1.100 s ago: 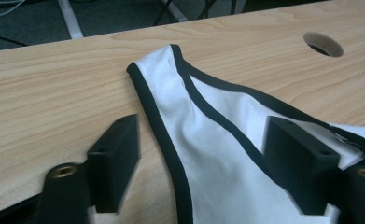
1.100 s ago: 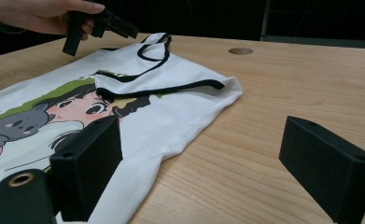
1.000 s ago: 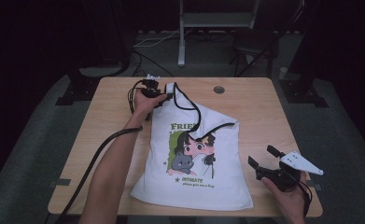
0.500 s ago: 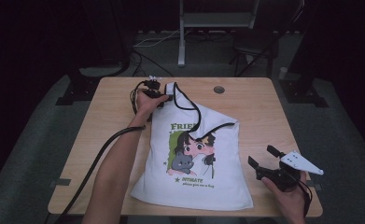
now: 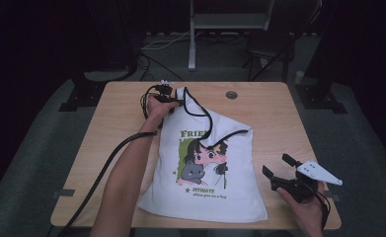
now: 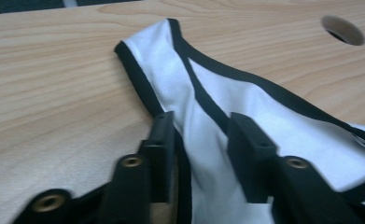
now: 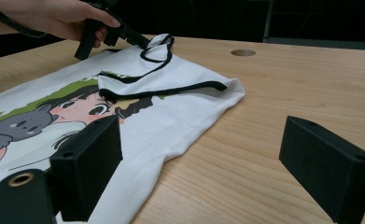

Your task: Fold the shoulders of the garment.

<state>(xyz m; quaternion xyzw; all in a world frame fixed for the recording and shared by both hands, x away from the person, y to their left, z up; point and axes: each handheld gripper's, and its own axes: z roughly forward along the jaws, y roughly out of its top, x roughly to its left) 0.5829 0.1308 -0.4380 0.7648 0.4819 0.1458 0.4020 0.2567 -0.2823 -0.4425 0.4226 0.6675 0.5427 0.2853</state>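
Your surface [image 5: 259,106] is one light wooden top with a single round hole [image 5: 231,94] near its far edge, and on it lies one white tank top [image 5: 205,197] with black trim and a cartoon print; its long axis runs from the hem at your near edge to the straps at the far edge. One shoulder strap [image 6: 171,74] stretches out toward the far edge, while the other upper corner is folded over the print, its black edging looping across the chest. Everything ahead hinges on that far strap: it lies straight along your left tongs [image 6: 199,135], running away from them between the two black jaws. Those jaws have just been closing, and in the left gripper view the strap cloth sits between them with the pads bearing on it from both sides, so you appear to be pinching the strap at its base. Your left hand [image 5: 157,107] is plainly the nearer one to the strap. Your right tongs [image 5: 275,168] sit well apart at the near right of the surface, just beside the tank top's lower right side, jaws spread wide with nothing between them. Count two tongs, one garment, one strap in hand.
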